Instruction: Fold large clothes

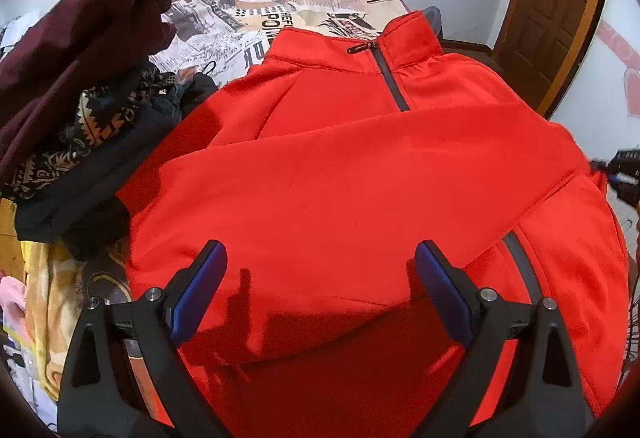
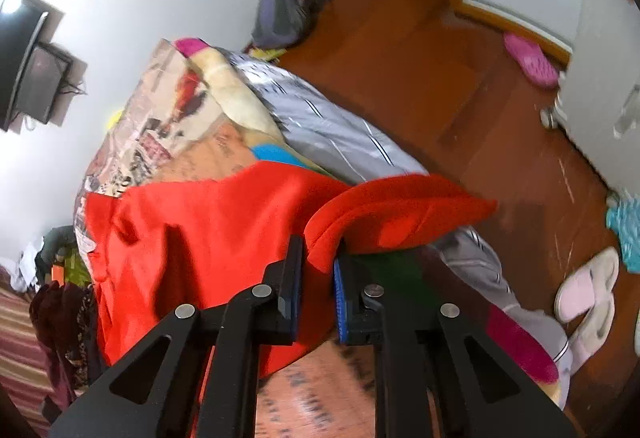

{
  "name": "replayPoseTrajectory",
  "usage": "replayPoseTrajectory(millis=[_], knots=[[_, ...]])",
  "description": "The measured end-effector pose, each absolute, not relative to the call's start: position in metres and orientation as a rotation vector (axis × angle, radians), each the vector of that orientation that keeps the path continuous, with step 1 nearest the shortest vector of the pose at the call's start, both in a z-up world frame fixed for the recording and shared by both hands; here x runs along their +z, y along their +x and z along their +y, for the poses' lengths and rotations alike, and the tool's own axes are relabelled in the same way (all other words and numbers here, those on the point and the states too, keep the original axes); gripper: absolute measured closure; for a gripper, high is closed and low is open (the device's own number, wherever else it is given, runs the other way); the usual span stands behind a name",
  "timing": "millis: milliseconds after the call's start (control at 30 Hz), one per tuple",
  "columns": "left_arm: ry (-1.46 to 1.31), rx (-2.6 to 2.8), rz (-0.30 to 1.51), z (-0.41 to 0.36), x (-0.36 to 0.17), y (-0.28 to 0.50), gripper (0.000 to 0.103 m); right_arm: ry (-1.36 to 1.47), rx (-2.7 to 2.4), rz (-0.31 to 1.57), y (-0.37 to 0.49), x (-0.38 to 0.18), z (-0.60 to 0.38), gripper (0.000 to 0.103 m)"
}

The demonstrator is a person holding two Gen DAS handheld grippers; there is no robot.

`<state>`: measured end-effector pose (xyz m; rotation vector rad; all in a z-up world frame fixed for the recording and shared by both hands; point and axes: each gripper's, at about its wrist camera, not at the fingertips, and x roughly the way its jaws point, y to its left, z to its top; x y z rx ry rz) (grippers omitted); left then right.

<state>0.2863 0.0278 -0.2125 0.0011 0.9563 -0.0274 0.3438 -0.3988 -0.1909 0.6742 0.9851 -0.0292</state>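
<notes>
Red jacket (image 1: pixel 360 165): spread front-up on the printed bedspread (image 1: pixel 248 17), collar toward the far wall, one sleeve folded across the chest below the grey zipper (image 1: pixel 390 77). Left gripper (image 1: pixel 320 278): over the jacket's near hem, jaws wide apart, nothing between them. Right gripper (image 2: pixel 318 270): at the jacket's edge, jaws clamped on a fold of red fabric. Pile of dark clothes (image 1: pixel 80 97): left of the jacket. Pale slippers (image 2: pixel 588 286): on the floor beyond the jacket.

Each tool (image 1: pixel 320 258) (image 2: pixel 318 258) has black angular arms, silver round pivot screws and blue finger pads.
</notes>
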Motion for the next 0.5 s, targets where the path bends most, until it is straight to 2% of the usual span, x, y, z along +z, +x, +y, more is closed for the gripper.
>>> replayPoseTrajectory(millis=[367, 500], knots=[[-0.021, -0.005, 0.930, 0.043, -0.202, 0.275, 0.008, 0.459, 0.205, 0.743, 0.327, -0.077, -0.324, 0.091], [-0.020, -0.003, 0.922, 0.046, -0.199, 0.272, 0.008, 0.339, 0.327, 0.743, 0.321, -0.066, -0.278, 0.091]])
